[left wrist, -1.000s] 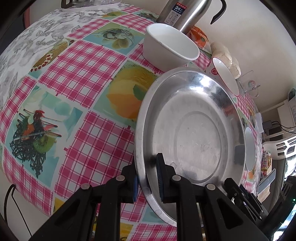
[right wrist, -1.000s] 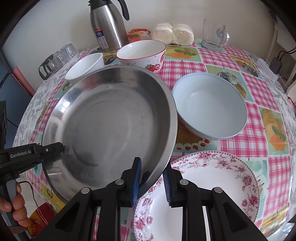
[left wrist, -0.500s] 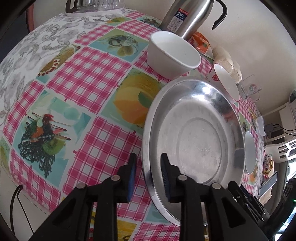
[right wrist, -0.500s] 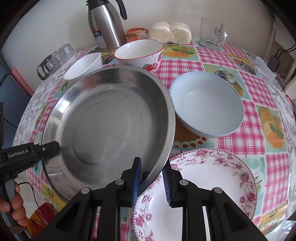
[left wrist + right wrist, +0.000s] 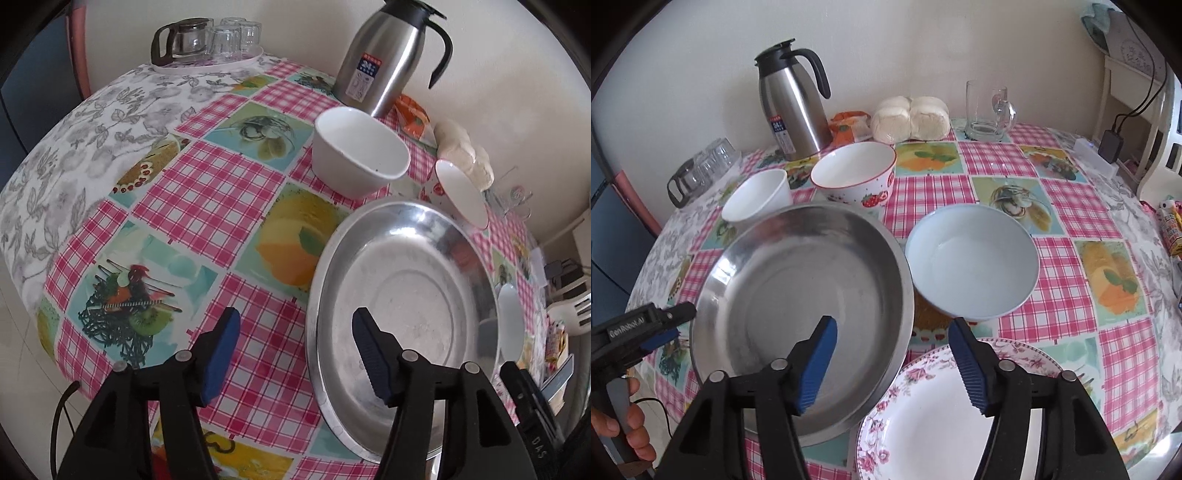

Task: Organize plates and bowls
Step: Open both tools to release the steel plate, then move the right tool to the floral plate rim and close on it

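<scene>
Both my grippers have just let go of the steel plate (image 5: 798, 295), and I'll place everything against it. My right gripper (image 5: 892, 354) has just been spreading its jaws; they stand wide now, the plate's near right rim passing between the blue pads with neither pad pressing on it. My left gripper (image 5: 295, 350) has likewise just been opening, and it straddles the plate's left rim, one blue pad over the tablecloth (image 5: 207, 192), the other over the plate's inner floor, nothing clamped. In the right wrist view I can see that left gripper reaching in at the plate's left edge, with a hand (image 5: 617, 424) wrapped round its grip below.

The steel plate sits flat on the checked cloth, empty. Its near right edge overlaps the rim of the floral plate (image 5: 942, 413), which lies in front of it and to the right. Just right of the steel plate is the pale blue bowl (image 5: 971, 262), rims nearly touching; I can't say whether they actually meet. Just behind the steel plate stands the small white bowl (image 5: 757, 197), and beside that, also behind the plate, the strawberry bowl (image 5: 855, 175).

Further back from the steel plate, against the wall, a steel thermos jug (image 5: 790, 107) stands upright, with white buns (image 5: 910, 118) and a glass mug (image 5: 988, 110) off to its right. Far behind the plate on the left, a tray of upturned glasses (image 5: 218, 37).
</scene>
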`<action>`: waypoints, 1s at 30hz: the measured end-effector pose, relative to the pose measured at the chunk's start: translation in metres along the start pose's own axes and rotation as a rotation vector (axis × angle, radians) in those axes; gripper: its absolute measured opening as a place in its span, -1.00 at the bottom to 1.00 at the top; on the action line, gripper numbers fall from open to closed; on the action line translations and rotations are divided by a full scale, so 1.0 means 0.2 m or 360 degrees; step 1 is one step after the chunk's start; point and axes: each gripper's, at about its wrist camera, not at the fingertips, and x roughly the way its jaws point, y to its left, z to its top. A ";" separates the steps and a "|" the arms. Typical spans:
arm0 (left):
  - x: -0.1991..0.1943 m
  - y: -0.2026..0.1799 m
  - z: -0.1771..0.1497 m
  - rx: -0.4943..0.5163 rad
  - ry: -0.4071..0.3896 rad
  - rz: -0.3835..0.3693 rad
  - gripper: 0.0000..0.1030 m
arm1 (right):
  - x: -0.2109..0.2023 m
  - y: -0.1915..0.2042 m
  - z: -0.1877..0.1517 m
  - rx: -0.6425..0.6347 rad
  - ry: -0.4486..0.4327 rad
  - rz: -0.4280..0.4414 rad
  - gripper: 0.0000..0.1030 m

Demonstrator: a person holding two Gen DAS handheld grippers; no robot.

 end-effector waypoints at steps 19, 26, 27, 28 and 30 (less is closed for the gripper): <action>-0.23 -0.15 -0.02 0.0199 -0.0437 -0.0126 0.92 | -0.08 -0.14 0.04 0.0191 -0.0162 -0.0036 1.00; -0.42 -0.29 -0.08 0.0367 -0.0725 -0.0125 0.92 | -0.29 -0.24 0.08 0.0335 -0.0395 -0.0180 1.00; -0.44 -0.31 -0.09 0.0388 -0.0763 -0.0104 0.92 | -0.32 -0.26 0.08 0.0353 -0.0440 -0.0194 1.00; -0.46 -0.33 -0.11 0.0412 -0.0792 -0.0101 0.92 | -0.34 -0.28 0.08 0.0368 -0.0473 -0.0203 1.00; -0.47 -0.36 -0.12 0.0438 -0.0806 -0.0115 0.92 | -0.37 -0.31 0.08 0.0382 -0.0497 -0.0222 1.00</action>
